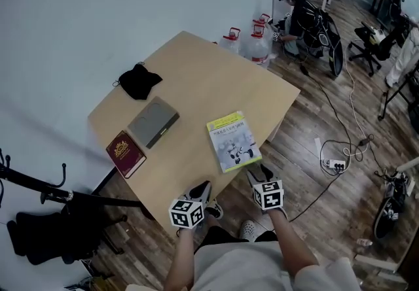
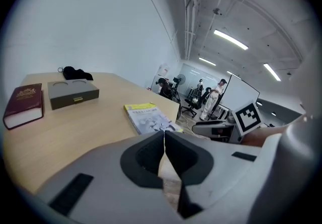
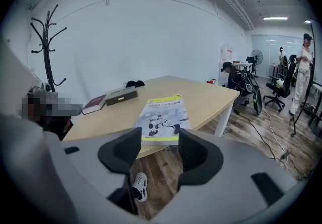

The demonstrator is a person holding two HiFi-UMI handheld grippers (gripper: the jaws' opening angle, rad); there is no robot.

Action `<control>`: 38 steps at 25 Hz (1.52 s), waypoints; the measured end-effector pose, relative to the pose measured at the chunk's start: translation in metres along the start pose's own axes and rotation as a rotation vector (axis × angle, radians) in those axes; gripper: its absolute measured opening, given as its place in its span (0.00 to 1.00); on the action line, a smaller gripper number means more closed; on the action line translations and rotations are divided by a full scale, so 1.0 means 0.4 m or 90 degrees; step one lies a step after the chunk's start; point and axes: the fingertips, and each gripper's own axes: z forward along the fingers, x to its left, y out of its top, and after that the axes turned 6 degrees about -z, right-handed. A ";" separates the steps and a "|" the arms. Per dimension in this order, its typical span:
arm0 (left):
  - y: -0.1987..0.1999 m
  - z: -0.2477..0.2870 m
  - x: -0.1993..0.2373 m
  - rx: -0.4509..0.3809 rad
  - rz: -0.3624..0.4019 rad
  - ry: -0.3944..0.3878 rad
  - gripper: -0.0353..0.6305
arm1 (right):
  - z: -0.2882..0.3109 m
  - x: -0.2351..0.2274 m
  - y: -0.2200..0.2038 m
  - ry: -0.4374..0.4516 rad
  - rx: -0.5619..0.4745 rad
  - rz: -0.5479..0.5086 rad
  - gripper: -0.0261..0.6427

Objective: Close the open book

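A yellow-and-white paperback book [image 1: 234, 142] lies closed, cover up, near the front edge of the light wooden table [image 1: 196, 80]. The table stands beside a white wall [image 1: 98, 8] on plank flooring [image 1: 308, 126] (cables [image 1: 354, 119] trail across it). The left gripper [image 2: 164, 140] has its jaws pressed together, empty. The right gripper [image 3: 158, 143] has its jaws wide apart, holding nothing.

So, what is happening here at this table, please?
A person stands at the table with a gripper in each hand. The yellow book lies closed near the edge, so the closing looks done. The left gripper is shut, the right gripper open; both are empty and off the book. A red book, a grey box and a black cloth lie further back.
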 end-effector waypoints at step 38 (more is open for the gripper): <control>-0.050 -0.084 -0.277 -0.046 0.144 0.069 0.09 | -0.302 0.076 -0.044 0.030 -0.113 -0.062 0.30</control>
